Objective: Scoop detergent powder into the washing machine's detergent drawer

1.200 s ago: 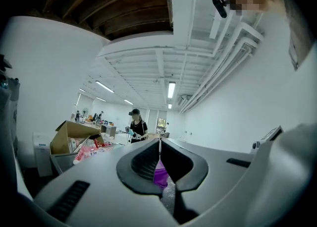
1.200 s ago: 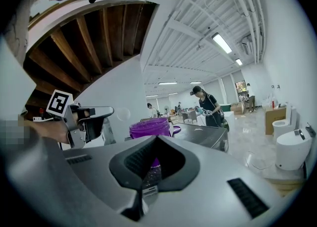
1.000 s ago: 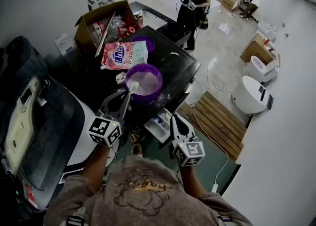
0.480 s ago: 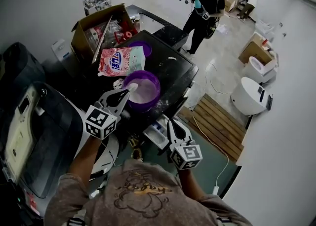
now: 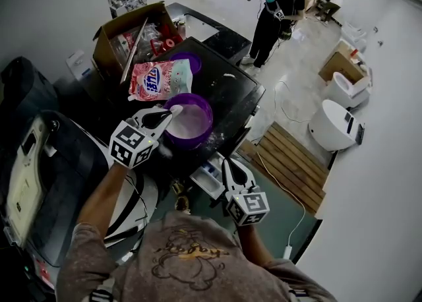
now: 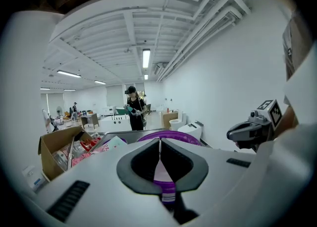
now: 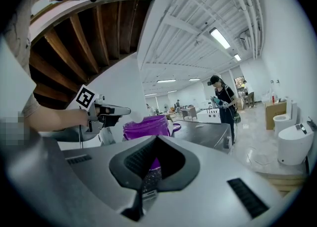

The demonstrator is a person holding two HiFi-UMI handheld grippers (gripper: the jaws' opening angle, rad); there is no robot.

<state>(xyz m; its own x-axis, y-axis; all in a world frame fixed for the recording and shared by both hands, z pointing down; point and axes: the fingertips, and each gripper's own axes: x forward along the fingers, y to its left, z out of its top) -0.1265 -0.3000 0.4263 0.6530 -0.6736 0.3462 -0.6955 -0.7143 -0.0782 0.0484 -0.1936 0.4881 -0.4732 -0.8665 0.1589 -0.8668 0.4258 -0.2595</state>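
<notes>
In the head view the left gripper (image 5: pixel 170 112) is at the left rim of the purple basin (image 5: pixel 210 122), with a white scoop (image 5: pixel 177 109) at its tips. The basin holds pale powder and stands at the near edge of the black washer top (image 5: pixel 231 90). A detergent bag (image 5: pixel 160 80) lies just behind it, toward the far left corner. The right gripper (image 5: pixel 226 162) hangs lower, below the top's near edge, just beside the open detergent drawer (image 5: pixel 210 177).

In the left gripper view the left gripper (image 6: pixel 159 141) has its jaws clenched, tips meeting, on a pale and purple piece, apparently the scoop. The basin's rim (image 6: pixel 183 137) shows just past them, and the right gripper (image 6: pixel 242 133) is off to the right.

In the right gripper view the right gripper (image 7: pixel 157 139) has its jaws pressed together with nothing gripped. The basin (image 7: pixel 146 128) stands ahead and above, with the left gripper (image 7: pixel 124 110) at its left.
</notes>
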